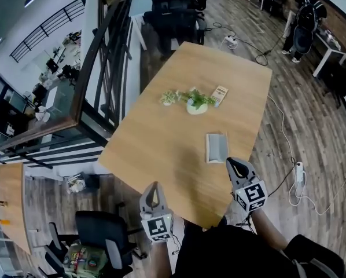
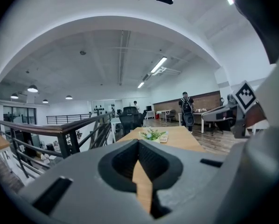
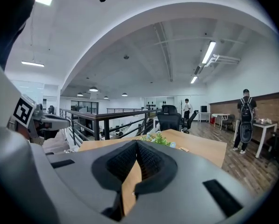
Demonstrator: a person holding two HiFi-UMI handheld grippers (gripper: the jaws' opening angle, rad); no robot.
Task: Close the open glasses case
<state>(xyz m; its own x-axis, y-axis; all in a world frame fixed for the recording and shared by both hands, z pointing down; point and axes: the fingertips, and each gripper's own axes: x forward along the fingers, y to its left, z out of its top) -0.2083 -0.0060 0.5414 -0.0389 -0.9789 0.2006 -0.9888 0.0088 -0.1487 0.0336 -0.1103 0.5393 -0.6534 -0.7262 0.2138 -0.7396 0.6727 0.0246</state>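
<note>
Head view: open case [image 1: 217, 147] lies flat on the table [image 1: 161, 149], right of middle, ahead of the right gripper [image 1: 237, 167] and well apart from the left gripper [image 1: 154, 191]; both hover at the near edge. Plant [image 1: 196, 102] sits farther back. Left gripper view: left gripper [image 2: 139, 146] tips together, nothing between, plant [image 2: 152, 134] far off. Right gripper view: right gripper [image 3: 136, 146] tips together, nothing held, plant [image 3: 157, 139] ahead, person [image 3: 245, 120] at right.
</note>
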